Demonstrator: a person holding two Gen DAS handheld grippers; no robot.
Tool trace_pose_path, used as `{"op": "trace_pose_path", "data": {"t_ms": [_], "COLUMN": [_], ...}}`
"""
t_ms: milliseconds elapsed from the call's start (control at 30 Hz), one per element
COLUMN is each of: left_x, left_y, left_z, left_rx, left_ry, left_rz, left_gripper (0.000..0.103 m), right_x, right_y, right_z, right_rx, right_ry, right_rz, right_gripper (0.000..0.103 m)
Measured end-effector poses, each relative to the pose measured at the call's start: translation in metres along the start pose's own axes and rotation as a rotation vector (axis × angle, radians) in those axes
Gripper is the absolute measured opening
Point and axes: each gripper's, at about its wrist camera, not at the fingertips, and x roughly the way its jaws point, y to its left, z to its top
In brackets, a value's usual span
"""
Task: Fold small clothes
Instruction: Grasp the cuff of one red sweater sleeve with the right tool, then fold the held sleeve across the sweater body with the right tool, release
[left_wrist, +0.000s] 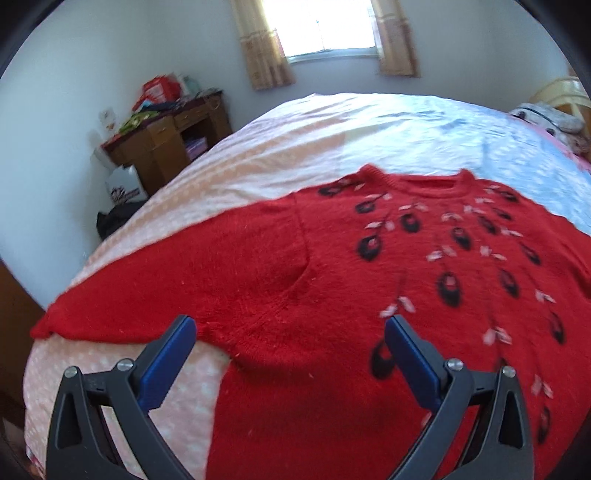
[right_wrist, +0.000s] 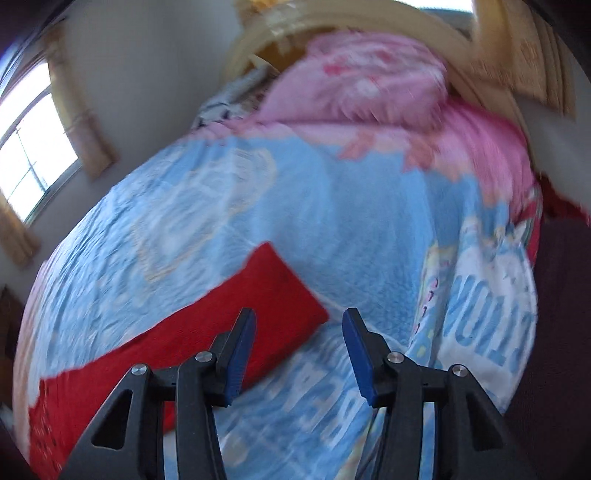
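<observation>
A red knitted sweater (left_wrist: 332, 266) with black and pink flower motifs lies spread flat on the bed, neckline toward the window. Its left sleeve (left_wrist: 155, 295) stretches toward the bed's left edge. My left gripper (left_wrist: 291, 328) hovers open above the armpit area, nothing between its blue pads. In the right wrist view the other red sleeve (right_wrist: 240, 295) lies straight across the blue quilt, cuff end pointing up and right. My right gripper (right_wrist: 299, 325) stands open just over the cuff end, jaws apart with no cloth pinched. This view is motion-blurred.
The bed carries a pink-and-white sheet (left_wrist: 207, 173) and a blue printed quilt (right_wrist: 332, 206). A pink blanket (right_wrist: 354, 81) is piled by the headboard. A cluttered wooden desk (left_wrist: 166, 133) stands against the left wall, a white box (left_wrist: 123, 186) below it.
</observation>
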Motion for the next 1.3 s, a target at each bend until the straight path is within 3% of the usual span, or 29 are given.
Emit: {"op": "trace_pose_path", "data": {"t_ms": [67, 167, 267, 300, 333, 433, 533, 633, 833, 967, 1133, 1300], "left_x": [0.012, 0.009, 0.005, 0.005, 0.004, 0.009, 0.017, 0.015, 0.016, 0.017, 0.008, -0.015], "left_y": [-0.001, 0.006, 0.005, 0.004, 0.005, 0.009, 0.019, 0.016, 0.017, 0.019, 0.028, 0.051], "left_z": [-0.006, -0.014, -0.018, -0.018, -0.019, -0.018, -0.016, -0.016, -0.015, -0.012, -0.012, -0.024], "left_rx": [-0.022, -0.085, -0.093, -0.096, -0.100, -0.136, -0.194, -0.186, -0.188, -0.185, -0.139, -0.068], "left_ry": [0.030, 0.009, 0.002, 0.000, 0.000, 0.006, 0.019, 0.012, 0.006, 0.018, 0.061, -0.002], "left_rz": [0.006, -0.025, -0.033, -0.035, -0.041, -0.083, -0.153, -0.148, -0.153, -0.159, -0.182, -0.080], "left_gripper": [0.103, 0.103, 0.103, 0.103, 0.103, 0.103, 0.103, 0.103, 0.103, 0.103, 0.103, 0.103], "right_x": [0.018, 0.037, 0.043, 0.045, 0.045, 0.043, 0.034, 0.018, -0.040, -0.079, -0.106, -0.120], "right_y": [-0.007, -0.002, 0.006, 0.010, 0.013, 0.017, 0.022, 0.036, 0.104, 0.171, 0.258, 0.344], "right_z": [0.003, 0.001, -0.002, -0.003, -0.003, -0.002, 0.000, 0.005, -0.004, -0.030, -0.083, -0.156], "right_rx": [0.040, 0.036, -0.006, -0.031, -0.058, -0.100, -0.110, -0.149, -0.229, -0.299, -0.391, -0.499], "right_ry": [0.041, 0.079, 0.049, 0.045, 0.038, 0.033, 0.020, -0.026, -0.071, -0.073, -0.012, 0.072], "right_rz": [0.018, 0.044, 0.001, -0.019, -0.043, -0.050, -0.064, -0.059, 0.112, 0.294, 0.479, 0.626], "right_gripper": [0.050, 0.050, 0.049, 0.045, 0.030, 0.013, 0.010, 0.009, 0.009, 0.009, 0.009, 0.009]}}
